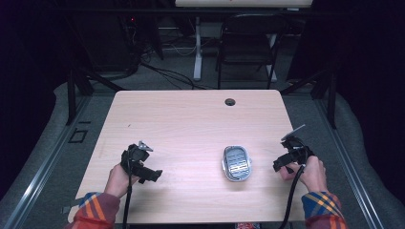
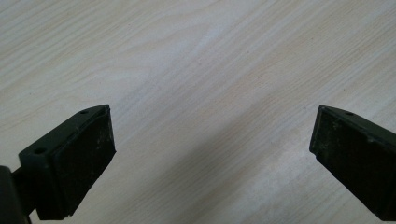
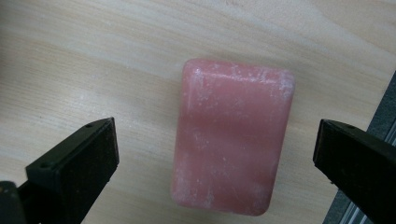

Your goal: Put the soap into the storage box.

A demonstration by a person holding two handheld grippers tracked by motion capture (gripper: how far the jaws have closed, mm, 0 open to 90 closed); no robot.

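Observation:
A pink bar of soap (image 3: 233, 140) lies flat on the wooden table (image 1: 191, 124) close to its right edge. My right gripper (image 3: 217, 144) hovers over it, open, with one jaw on either side of the bar and neither touching it. On the right side of the table in the high view, a hand holds the right gripper (image 1: 282, 164). A silver metal soap dish (image 1: 236, 163) with a slatted insert sits just left of it. My left gripper (image 1: 154, 175) rests at the table's left front, open, over bare wood (image 2: 213, 135).
A round cable hole (image 1: 230, 101) sits near the table's far edge. Behind the table stand a black folding chair (image 1: 248, 43) and a white desk leg (image 1: 197, 47). The table's right edge (image 3: 376, 123) runs close beside the soap.

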